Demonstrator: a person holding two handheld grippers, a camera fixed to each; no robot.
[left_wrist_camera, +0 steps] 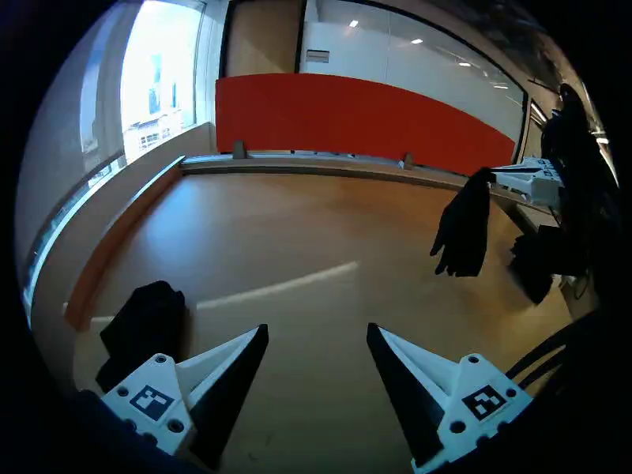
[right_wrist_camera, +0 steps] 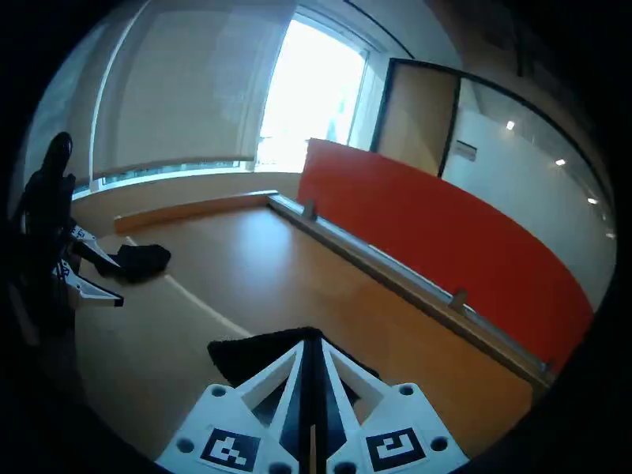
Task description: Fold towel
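The dark towel point(left_wrist_camera: 464, 229) is being pinched by the pressed-together right gripper point(right_wrist_camera: 314, 341) and hung above the table point(left_wrist_camera: 316, 237), presumably to drape straight for folding, while the spread left gripper point(left_wrist_camera: 317, 327) is being held empty near another dark cloth point(left_wrist_camera: 142, 320).

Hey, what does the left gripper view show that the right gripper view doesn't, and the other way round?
Left gripper view: the left hand-held gripper up close, fingers spread open, and the black towel hanging from the right hand-held gripper above the table. Right gripper view: that gripper's fingers closed together on the towel's edge, and a lowered window blind. Both: the red partition, the wooden table and a second black cloth lying by the left hand-held gripper.
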